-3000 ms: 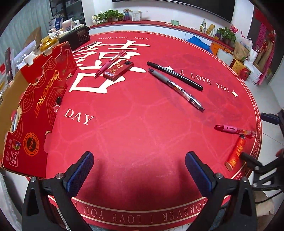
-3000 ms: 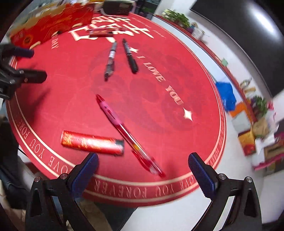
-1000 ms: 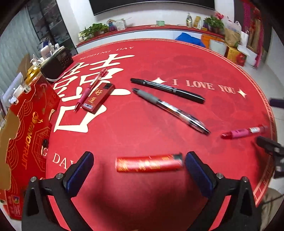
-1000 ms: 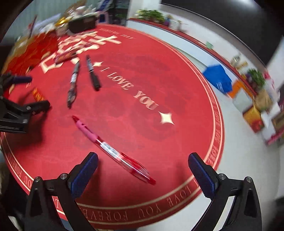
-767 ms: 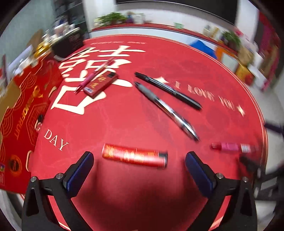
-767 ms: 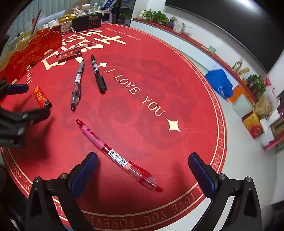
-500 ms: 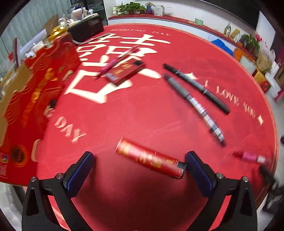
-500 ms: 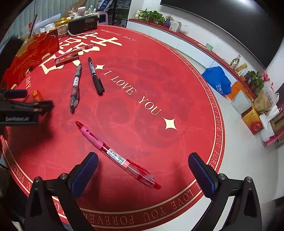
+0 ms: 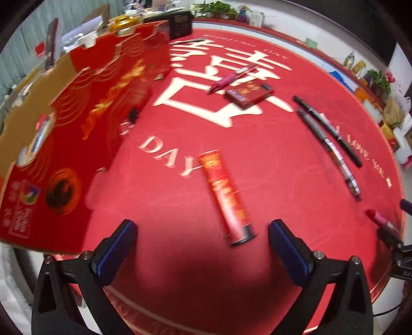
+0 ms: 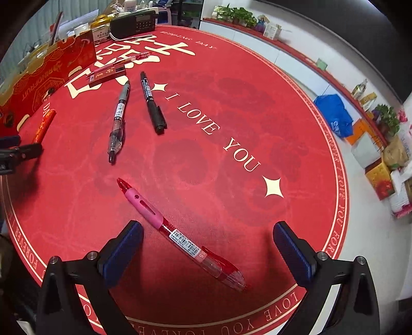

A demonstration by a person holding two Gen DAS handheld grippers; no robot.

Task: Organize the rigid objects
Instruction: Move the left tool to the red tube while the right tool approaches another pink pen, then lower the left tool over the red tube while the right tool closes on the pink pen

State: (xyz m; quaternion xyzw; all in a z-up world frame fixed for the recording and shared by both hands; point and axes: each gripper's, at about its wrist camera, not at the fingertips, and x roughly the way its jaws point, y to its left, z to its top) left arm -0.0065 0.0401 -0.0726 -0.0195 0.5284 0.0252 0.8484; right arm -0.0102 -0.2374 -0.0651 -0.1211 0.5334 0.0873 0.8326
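Observation:
My left gripper (image 9: 202, 247) is open just above the red tablecloth (image 9: 270, 159). A red cylindrical tube (image 9: 225, 195) lies lengthwise ahead of it, its black end between the blue pads. My right gripper (image 10: 207, 247) is open too, straddling a pink-and-red gel pen (image 10: 177, 232) that lies slanted on the cloth. Farther off lie a grey pen (image 10: 118, 121), a black marker (image 10: 152, 103), a small red box (image 9: 248, 94) and another pink pen (image 9: 231, 78). The tube (image 10: 43, 126) also shows at the left of the right wrist view, next to the left gripper (image 10: 15, 152).
A red cardboard carton (image 9: 77, 123) stands open along the table's left side, with pens inside. A black radio (image 10: 134, 22) and clutter sit at the far edge. Boxes and bags (image 10: 381, 165) stand on the floor to the right.
The left gripper has swung left toward the carton, so the tube now points away from it instead of lying crosswise. The right gripper has come closer over the pink pen.

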